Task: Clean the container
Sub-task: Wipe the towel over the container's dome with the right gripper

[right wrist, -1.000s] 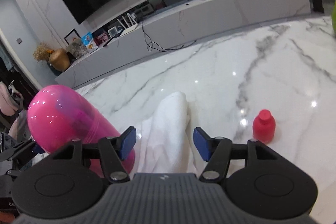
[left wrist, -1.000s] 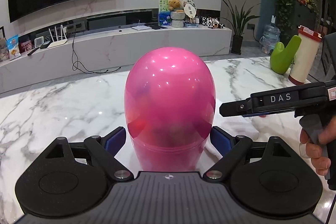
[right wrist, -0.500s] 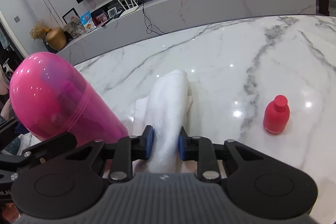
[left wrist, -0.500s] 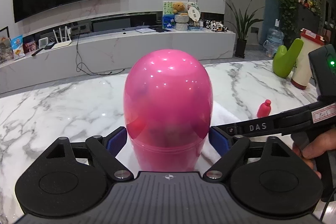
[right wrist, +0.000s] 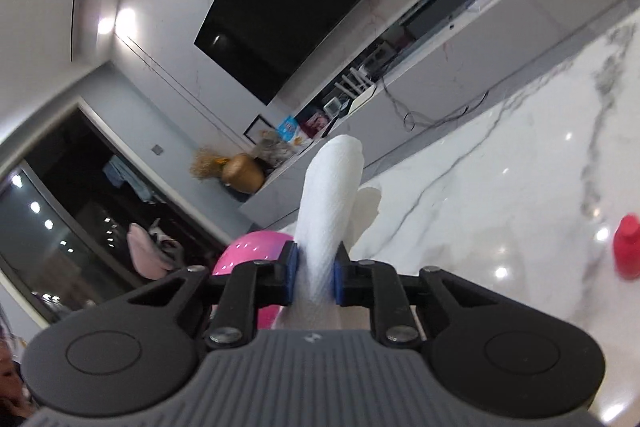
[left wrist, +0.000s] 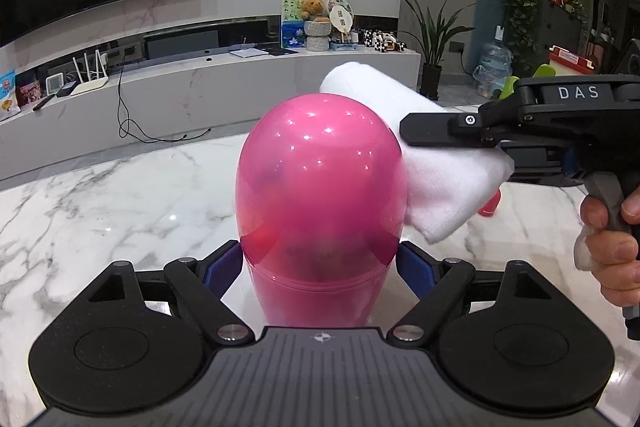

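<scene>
A glossy pink egg-shaped container (left wrist: 320,195) fills the middle of the left wrist view. My left gripper (left wrist: 320,269) is shut on its lower sides and holds it. My right gripper (right wrist: 314,273) is shut on a folded white cloth (right wrist: 332,211) and holds it in the air. In the left wrist view the right gripper (left wrist: 404,135) comes in from the right and the cloth (left wrist: 444,179) lies against the container's upper right side. In the right wrist view the container (right wrist: 248,255) shows low and left, partly hidden behind my fingers.
A white marble table (left wrist: 120,195) lies under both grippers. A small red bottle (right wrist: 629,253) stands on it to the right, mostly hidden behind the cloth in the left wrist view (left wrist: 490,205). A green object (left wrist: 520,83) and a white canister (left wrist: 568,61) sit at the far right.
My right gripper closed on the cloth, lifted it off the table and brought it up against the container's right side. My left gripper kept hold of the container.
</scene>
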Demonstrator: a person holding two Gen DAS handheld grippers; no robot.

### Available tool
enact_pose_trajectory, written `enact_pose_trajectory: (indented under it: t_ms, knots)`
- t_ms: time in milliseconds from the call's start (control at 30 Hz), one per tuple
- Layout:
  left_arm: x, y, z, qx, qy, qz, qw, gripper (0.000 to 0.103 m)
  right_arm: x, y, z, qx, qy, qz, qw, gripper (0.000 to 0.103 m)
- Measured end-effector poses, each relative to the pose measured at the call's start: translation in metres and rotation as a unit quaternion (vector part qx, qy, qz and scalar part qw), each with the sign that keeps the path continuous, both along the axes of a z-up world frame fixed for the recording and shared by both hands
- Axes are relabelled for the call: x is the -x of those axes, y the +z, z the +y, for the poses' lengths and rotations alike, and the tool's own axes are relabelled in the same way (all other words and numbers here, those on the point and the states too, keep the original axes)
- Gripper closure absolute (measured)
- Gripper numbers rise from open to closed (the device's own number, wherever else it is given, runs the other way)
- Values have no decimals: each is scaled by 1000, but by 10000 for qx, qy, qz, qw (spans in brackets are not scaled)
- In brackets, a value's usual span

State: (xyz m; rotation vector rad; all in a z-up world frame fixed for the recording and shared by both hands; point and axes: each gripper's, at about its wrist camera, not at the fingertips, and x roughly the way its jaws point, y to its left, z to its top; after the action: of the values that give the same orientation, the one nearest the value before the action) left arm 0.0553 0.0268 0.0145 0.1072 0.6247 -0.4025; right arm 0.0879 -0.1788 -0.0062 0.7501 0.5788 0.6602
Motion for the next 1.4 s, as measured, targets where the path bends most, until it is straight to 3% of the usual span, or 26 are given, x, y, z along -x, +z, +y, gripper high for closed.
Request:
enact_pose_trajectory:
  t_ms: [167,533,667,1033,1133,1400]
  knots:
    - [1,-1,-1,-5,3,-9,10000,20,-1,-6,-1,-146,88,234,9996,83]
    - [0,-1,2,-16,19,-12,10000,19,-8,-32,8,399,29,1009,9941,83]
    - [0,-2,4,57,236,116,9996,17,-10,-41,15,642,50,1229,9903,83]
    - [0,-2,13,-26,633,86,9980,16,-7,-37,44,1177,578,1259,9833,83]
    - [-2,-2,14,31,577,101,9983,16,-9,-32,39,1010,432,1126,9875,84]
    - [-1,-2,5,76,201,43,9998,16,-3,-3,2,-189,15,405,9990,84]
